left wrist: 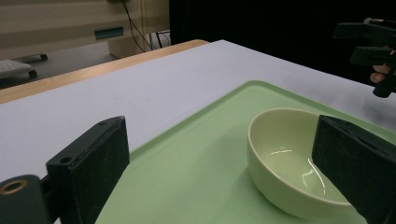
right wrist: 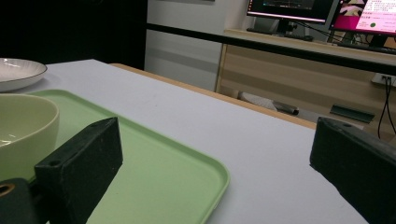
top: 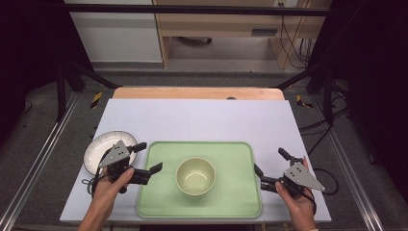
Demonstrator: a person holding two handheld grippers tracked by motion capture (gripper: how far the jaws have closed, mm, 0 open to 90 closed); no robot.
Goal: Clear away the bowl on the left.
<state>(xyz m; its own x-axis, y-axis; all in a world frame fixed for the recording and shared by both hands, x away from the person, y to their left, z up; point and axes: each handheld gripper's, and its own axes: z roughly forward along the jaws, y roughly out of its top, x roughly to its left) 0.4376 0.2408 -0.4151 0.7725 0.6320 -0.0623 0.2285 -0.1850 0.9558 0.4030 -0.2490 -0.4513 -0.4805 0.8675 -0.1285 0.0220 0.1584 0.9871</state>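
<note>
- Hands are held low at the near edge of the table, one at each short end of the green tray [top: 235, 204], forearms coming in from below in the high view.
- The left gripper [top: 150, 158] is held over the tray's left rim, jaws spread wide with nothing between them, aimed toward the bowl [top: 195, 176]. In the left gripper view the bowl [left wrist: 292, 158] is framed between the two black jaws, but it isn't touched.
- The right gripper [top: 271, 161] is kept just off the tray's right edge above the white table cover [top: 202, 118], jaws also let go and wide apart, pointed inward and a bit away from the person.
- The pale yellow-green bowl is seen upright, mouth up, about mid-tray; being round, no long axis can be given. The tray's long side runs left to right.
- A white plate [top: 98, 149] is partly covered by the left gripper's grey plate; its near-right part is hidden.
- In the right gripper view the bowl [right wrist: 23, 135] is cut off at the left edge, and the tray corner [right wrist: 205, 172] is seen between the jaws.
</note>
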